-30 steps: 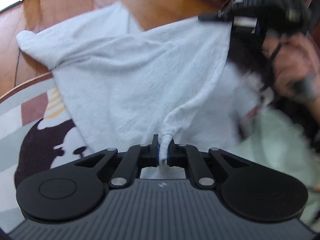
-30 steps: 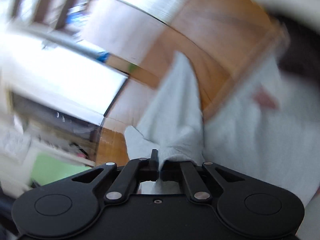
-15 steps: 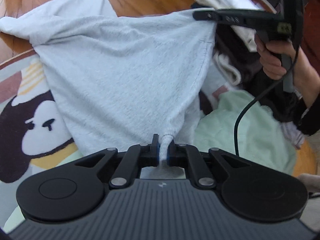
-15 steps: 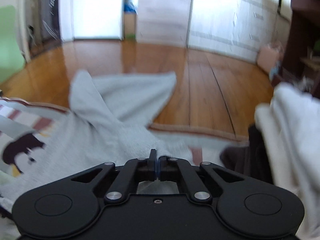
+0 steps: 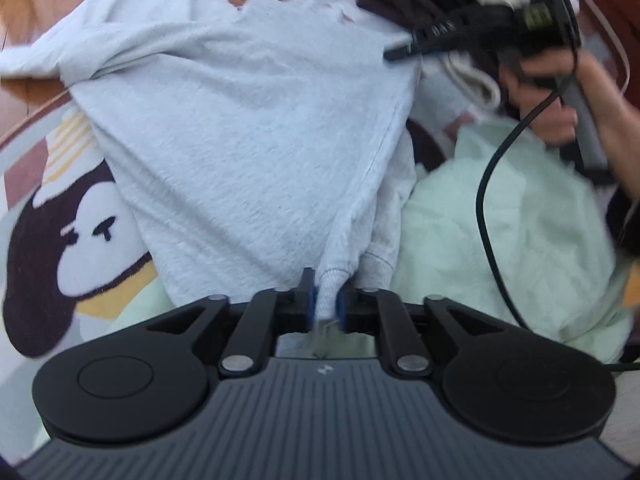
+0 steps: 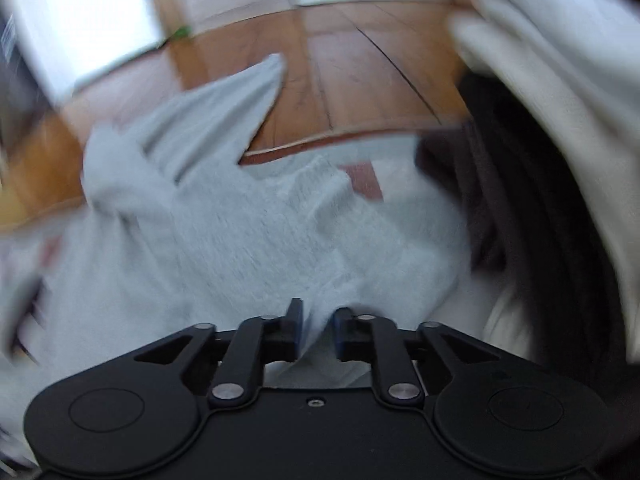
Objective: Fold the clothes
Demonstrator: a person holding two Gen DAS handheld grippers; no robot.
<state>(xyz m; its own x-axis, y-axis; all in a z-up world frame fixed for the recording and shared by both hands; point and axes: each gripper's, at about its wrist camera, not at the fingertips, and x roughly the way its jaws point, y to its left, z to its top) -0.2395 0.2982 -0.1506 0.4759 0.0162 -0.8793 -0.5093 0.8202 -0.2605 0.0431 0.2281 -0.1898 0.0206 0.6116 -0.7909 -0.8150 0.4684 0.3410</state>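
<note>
Through my left wrist camera, my left gripper has a bunched hem of the light grey garment between its blue pads. My jaws there are opening, yet the cloth still fills the narrow gap and touches both pads. The grey garment fans out from that pinch and spreads away over the rug, covering part of the dark cartoon figure woven into it. Its far edge and one sleeve reach past the rug's border onto the wooden floor. Just beside the garment, to the right, lies a pale green cloth in a heap on the rug. Above that, my right gripper reaches in at the garment's upper right corner, held by my hand, with a black cable hanging down across the green cloth.

Through my right wrist camera, which is blurred, my right gripper has its jaws opening too. A fold of the grey garment runs through the gap, but I see clear space beside the pads. The garment lies ahead on the rug, a sleeve pointing out onto the wooden floor. To the right of it sit a dark garment and a white cloth.
</note>
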